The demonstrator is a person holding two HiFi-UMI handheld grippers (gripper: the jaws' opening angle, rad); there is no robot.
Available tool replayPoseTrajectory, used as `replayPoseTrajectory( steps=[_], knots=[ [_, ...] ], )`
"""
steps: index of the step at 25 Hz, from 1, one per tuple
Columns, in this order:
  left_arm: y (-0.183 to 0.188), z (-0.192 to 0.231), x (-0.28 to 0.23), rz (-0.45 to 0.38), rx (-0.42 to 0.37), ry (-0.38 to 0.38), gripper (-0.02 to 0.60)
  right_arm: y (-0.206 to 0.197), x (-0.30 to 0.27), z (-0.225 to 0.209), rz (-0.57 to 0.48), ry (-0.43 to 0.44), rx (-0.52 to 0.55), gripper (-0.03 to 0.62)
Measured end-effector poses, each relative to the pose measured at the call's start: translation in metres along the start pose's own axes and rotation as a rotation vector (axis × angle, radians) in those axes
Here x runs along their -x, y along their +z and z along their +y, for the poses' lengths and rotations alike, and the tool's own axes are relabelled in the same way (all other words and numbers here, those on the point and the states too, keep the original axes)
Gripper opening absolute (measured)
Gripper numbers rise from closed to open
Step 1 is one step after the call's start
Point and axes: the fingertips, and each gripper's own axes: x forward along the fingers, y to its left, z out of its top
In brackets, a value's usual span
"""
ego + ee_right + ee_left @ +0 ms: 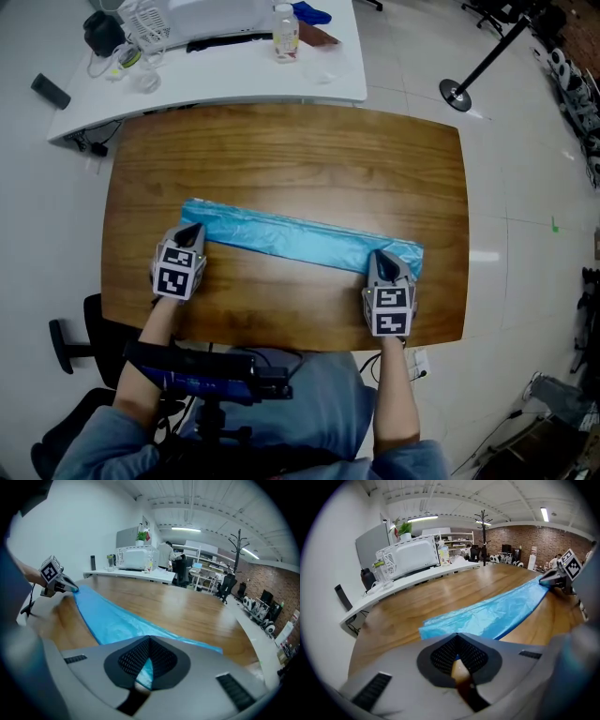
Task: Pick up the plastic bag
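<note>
A long blue plastic bag (300, 239) lies flat across the brown wooden table (281, 150), running from left to right near the front. My left gripper (194, 230) sits at the bag's near left corner with its jaws together; in the left gripper view (457, 634) only a sliver of blue shows between the pads. My right gripper (380, 253) is shut on the bag's right end, and blue film (143, 670) shows between its pads (149, 638). The bag (497, 613) stretches away to the right gripper (551, 578). The left gripper (70, 587) meets the bag's far tip.
Behind the table a white desk (216, 80) carries a white appliance (211, 14), a bottle (286, 33) and cables. A black stand base (457, 94) sits on the floor at the right. A black chair (70, 342) is at the lower left.
</note>
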Motion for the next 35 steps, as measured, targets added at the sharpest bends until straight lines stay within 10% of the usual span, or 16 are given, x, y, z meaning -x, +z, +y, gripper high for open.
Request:
replayPoseTrajectory(
  steps=[35],
  knots=[
    [-0.077, -0.040, 0.073, 0.032, 0.180, 0.116, 0.015, -0.021, 0.025, 0.032, -0.017, 0.168, 0.149, 0.002]
  ],
)
